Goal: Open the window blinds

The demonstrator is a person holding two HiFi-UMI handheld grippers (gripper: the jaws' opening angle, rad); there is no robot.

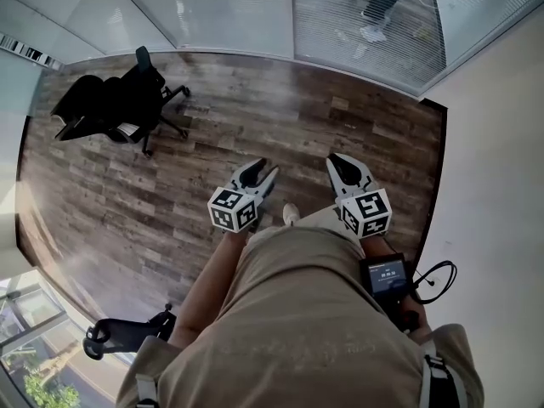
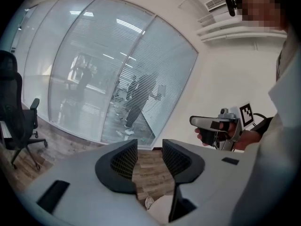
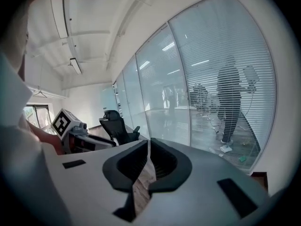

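Note:
The window blinds (image 1: 365, 24) hang with slats down behind the curved glass wall at the far end of the wooden floor. They also show in the left gripper view (image 2: 155, 79) and the right gripper view (image 3: 225, 79). Both grippers are held side by side at waist height, well short of the glass. My left gripper (image 1: 263, 167) (image 2: 149, 144) is open with nothing between its fingers. My right gripper (image 1: 338, 158) (image 3: 148, 141) has its fingers drawn together, shut on nothing.
A black office chair (image 1: 119, 104) (image 2: 14, 112) stands on the floor to the left. Another wheeled chair base (image 1: 127, 334) sits near my left foot. A white wall (image 1: 501, 143) runs along the right. A person (image 2: 138, 98) (image 3: 230, 107) stands beyond the glass.

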